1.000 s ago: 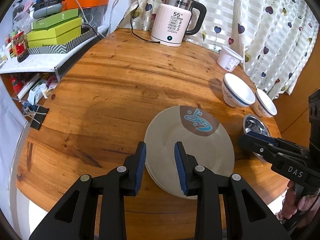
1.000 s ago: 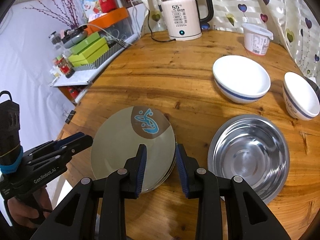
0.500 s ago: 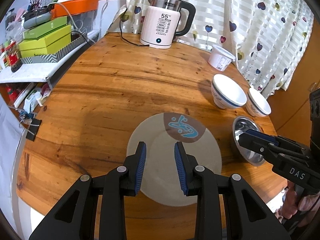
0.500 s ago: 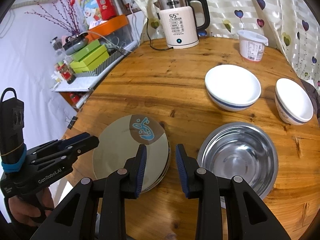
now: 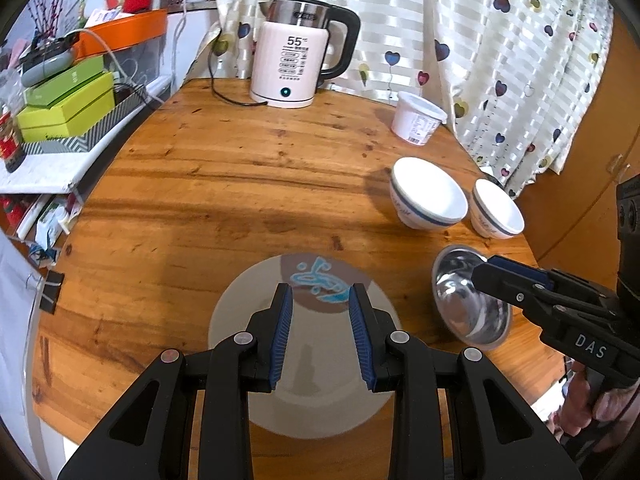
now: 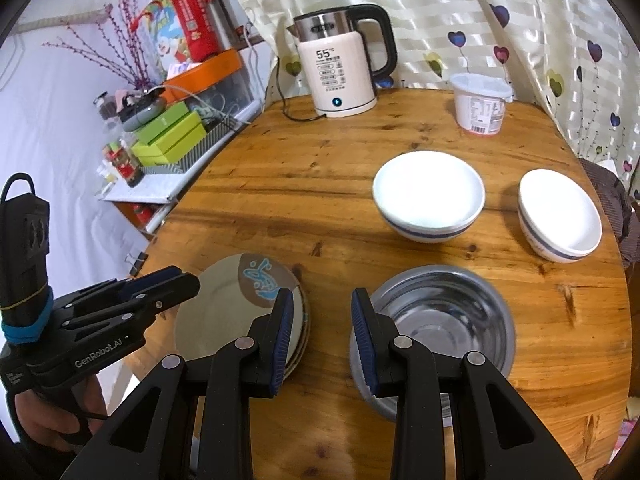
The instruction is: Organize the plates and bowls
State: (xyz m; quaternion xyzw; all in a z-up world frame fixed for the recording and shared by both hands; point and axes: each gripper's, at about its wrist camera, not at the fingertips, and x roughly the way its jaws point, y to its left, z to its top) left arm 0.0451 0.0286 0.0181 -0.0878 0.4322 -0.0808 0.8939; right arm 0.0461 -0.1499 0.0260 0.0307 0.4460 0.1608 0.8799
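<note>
Round wooden surface point(image 5: 240, 184), backed by a heart-print curtain point(image 5: 500, 40). On its near edge, a stack of pale plates point(image 6: 212, 320), the top one marked with a brown patch and a blue figure. Just right of the stack, apart from it, a steel bowl point(image 6: 440, 312), empty and upright. Farther back on the right, a large white bowl point(image 6: 428, 192) with a blue band, and beside it, near but not touching, a smaller white bowl point(image 6: 560, 212) of the same kind. At the far edge, a white kettle point(image 5: 292, 68) with a black handle, plugged in, and a white lidded tub point(image 5: 416, 122) to its right. Left claw point(image 5: 320, 332) above the plate stack, spread partway, nothing pinched between its blue pads. Right claw point(image 6: 320, 332) over the gap between stack and steel bowl, likewise spread partway and empty.
</note>
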